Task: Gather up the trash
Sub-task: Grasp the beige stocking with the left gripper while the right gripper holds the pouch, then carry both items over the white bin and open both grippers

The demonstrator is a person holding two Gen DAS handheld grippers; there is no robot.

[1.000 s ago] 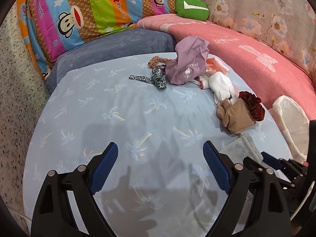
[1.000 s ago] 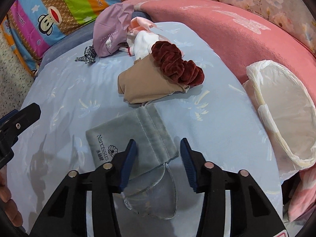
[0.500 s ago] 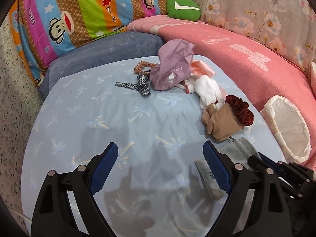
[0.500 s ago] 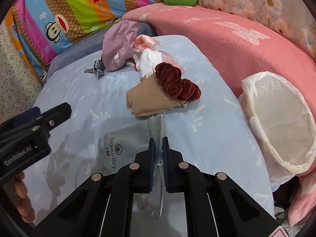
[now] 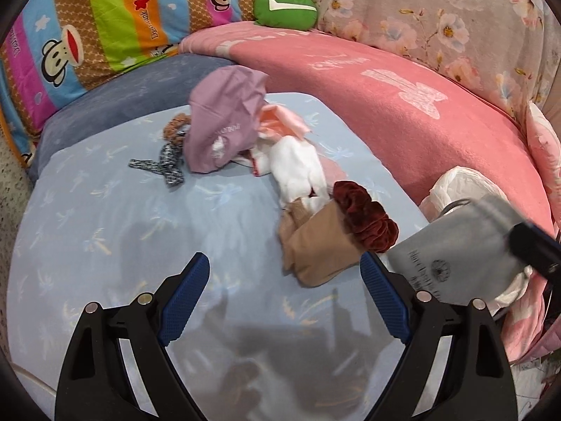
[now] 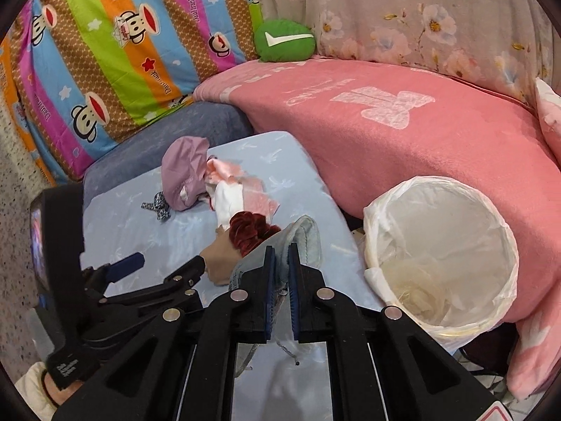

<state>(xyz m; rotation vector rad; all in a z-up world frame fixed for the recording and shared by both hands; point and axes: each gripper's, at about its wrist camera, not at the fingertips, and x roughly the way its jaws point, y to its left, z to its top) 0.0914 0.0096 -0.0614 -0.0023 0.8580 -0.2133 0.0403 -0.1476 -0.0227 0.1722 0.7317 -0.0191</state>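
Note:
My right gripper [image 6: 279,256] is shut on a grey drawstring pouch [image 6: 304,238] and holds it above the light blue table [image 6: 133,224], left of the white-lined trash bin [image 6: 438,242]. In the left wrist view the pouch [image 5: 455,245] hangs in the air at the right, in front of the bin [image 5: 455,182]. My left gripper [image 5: 284,291] is open and empty above the table [image 5: 105,217]. On the table lie a tan cloth [image 5: 315,249], a dark red scrunchie [image 5: 364,217], white cloth [image 5: 298,172], a purple bag [image 5: 224,122] and a patterned tie [image 5: 164,165].
A pink blanket-covered couch [image 6: 403,122] curves behind the table and bin. A striped monkey-print cushion [image 5: 105,17] and a green cushion [image 5: 285,7] sit at the back. A blue-grey cushion [image 5: 115,105] borders the table's far edge.
My right gripper closed on the grey pouch, lifted it off the table and carried it right, toward the bin. My left gripper stayed open and shifted slightly.

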